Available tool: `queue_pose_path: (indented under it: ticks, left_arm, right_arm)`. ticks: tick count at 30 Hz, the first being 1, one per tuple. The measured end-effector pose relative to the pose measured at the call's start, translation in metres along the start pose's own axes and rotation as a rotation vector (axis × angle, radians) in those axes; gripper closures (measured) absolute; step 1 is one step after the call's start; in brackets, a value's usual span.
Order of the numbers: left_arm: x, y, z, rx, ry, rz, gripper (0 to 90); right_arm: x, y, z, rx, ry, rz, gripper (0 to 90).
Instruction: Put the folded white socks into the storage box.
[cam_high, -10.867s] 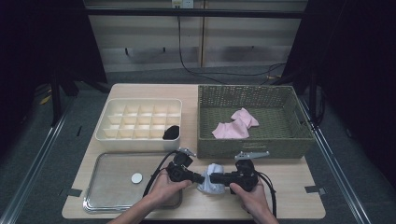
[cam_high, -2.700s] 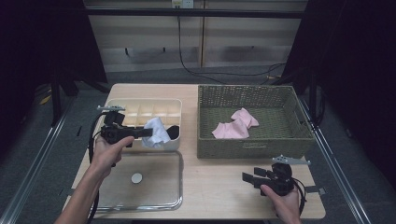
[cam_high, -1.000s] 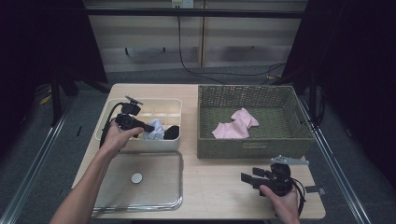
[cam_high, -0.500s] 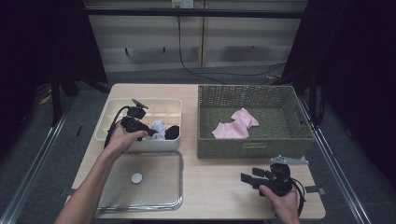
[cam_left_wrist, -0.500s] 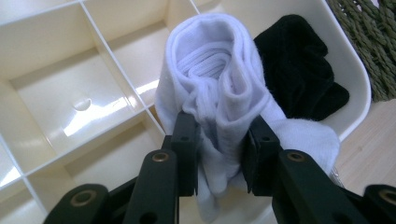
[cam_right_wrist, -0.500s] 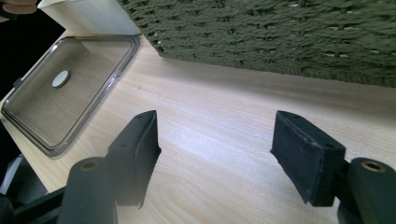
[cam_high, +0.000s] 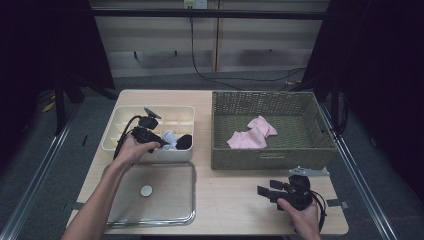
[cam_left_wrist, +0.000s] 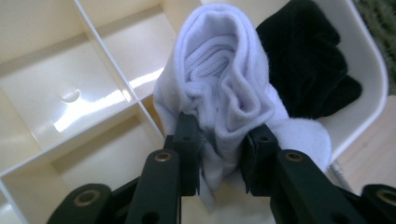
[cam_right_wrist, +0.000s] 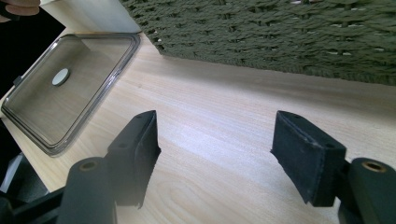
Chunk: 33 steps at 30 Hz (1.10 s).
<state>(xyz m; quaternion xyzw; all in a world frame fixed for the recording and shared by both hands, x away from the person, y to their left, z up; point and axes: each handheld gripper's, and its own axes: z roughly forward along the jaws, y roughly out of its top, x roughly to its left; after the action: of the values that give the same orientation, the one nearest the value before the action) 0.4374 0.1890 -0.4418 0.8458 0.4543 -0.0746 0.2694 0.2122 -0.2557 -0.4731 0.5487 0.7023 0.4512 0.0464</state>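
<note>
Left tongs (cam_left_wrist: 218, 156) clamp a white sock (cam_left_wrist: 224, 88) over the divided tray (cam_left_wrist: 70, 93) — beside a black sock (cam_left_wrist: 306, 70); right tongs (cam_right_wrist: 215, 154) gape apart above the desk (cam_right_wrist: 219, 116).

Over on the right of the tabletop (cam_high: 235, 200) sits the green woven basket (cam_high: 270, 152), with a crumpled pink cloth (cam_high: 251, 134) lying inside it. Down at the near left lies a clear lid (cam_high: 165, 200), flat on the wood, a small round disc (cam_high: 146, 190) at its middle. Behind the tabletop, a black cable (cam_high: 210, 75) droops across the back wall.
</note>
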Motion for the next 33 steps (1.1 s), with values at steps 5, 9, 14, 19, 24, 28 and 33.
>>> queue_pose_path:
  ticks: [5, 9, 14, 19, 24, 28, 33]
  left_arm:
    - [-0.003, 0.005, -0.011, 0.01, 0.011, 0.006, 57.8]
    - [-0.003, 0.011, -0.023, -0.013, 0.03, 0.009, 49.2]
    - [-0.004, 0.018, -0.025, -0.041, 0.039, 0.02, 46.0]
    - [-0.002, 0.026, -0.014, -0.008, 0.009, 0.014, 62.8]
    - [-0.007, 0.027, -0.008, 0.05, 0.054, 0.045, 74.5]
    - [-0.004, 0.026, 0.0, 0.088, 0.055, 0.032, 75.9]
    - [-0.006, 0.022, 0.005, 0.096, 0.081, 0.046, 76.3]
  right_arm:
    - [-0.001, 0.0, 0.001, 0.003, 0.004, 0.001, 31.1]
    - [0.0, 0.0, 0.002, 0.003, 0.006, 0.006, 30.3]
    - [0.0, -0.001, 0.002, 0.008, 0.009, 0.005, 30.2]
    - [0.0, 0.0, 0.002, 0.005, 0.011, 0.005, 30.2]
    - [-0.001, 0.0, 0.002, 0.007, 0.005, 0.006, 30.1]
    - [0.001, 0.0, 0.001, 0.006, 0.01, 0.003, 30.1]
    - [0.0, -0.001, 0.001, 0.004, 0.009, 0.003, 30.1]
